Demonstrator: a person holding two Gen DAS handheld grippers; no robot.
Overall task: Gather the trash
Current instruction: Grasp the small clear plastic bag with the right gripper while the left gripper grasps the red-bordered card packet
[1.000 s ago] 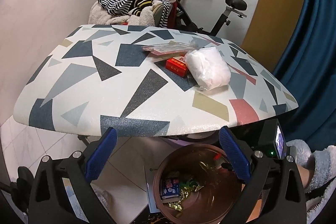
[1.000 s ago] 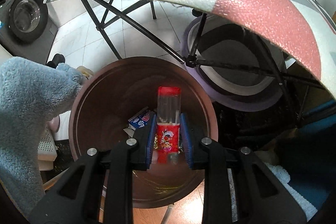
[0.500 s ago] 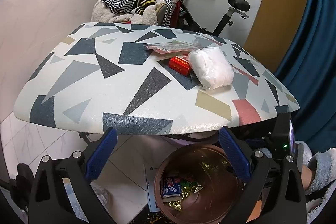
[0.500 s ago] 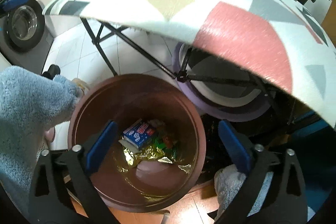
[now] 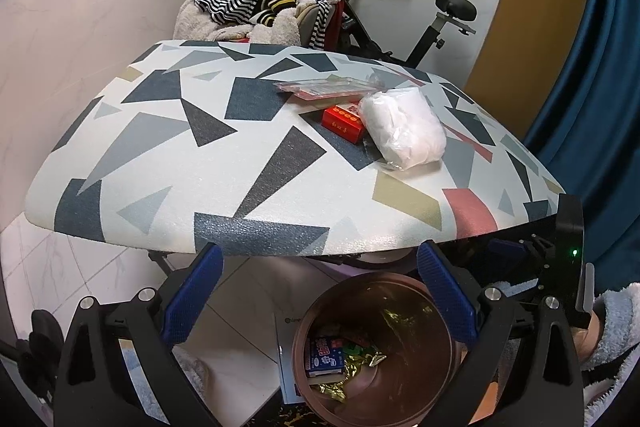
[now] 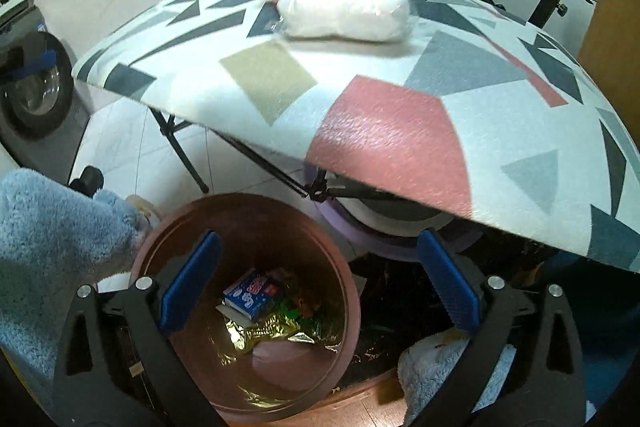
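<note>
right tool: blue pads wide apart, empty, above brown bin | left tool: apart, empty | bin holds wrappers, blue-white carton | worktop: white plastic bag, red box, flat clear packet | risk: soft bag may slip from pads, drop beside bin; flat packet hard to pinch.

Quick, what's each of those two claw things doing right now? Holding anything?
Left gripper: open, holding nothing.
Right gripper: open and empty above the brown bin; its jaws have just been opening.
</note>
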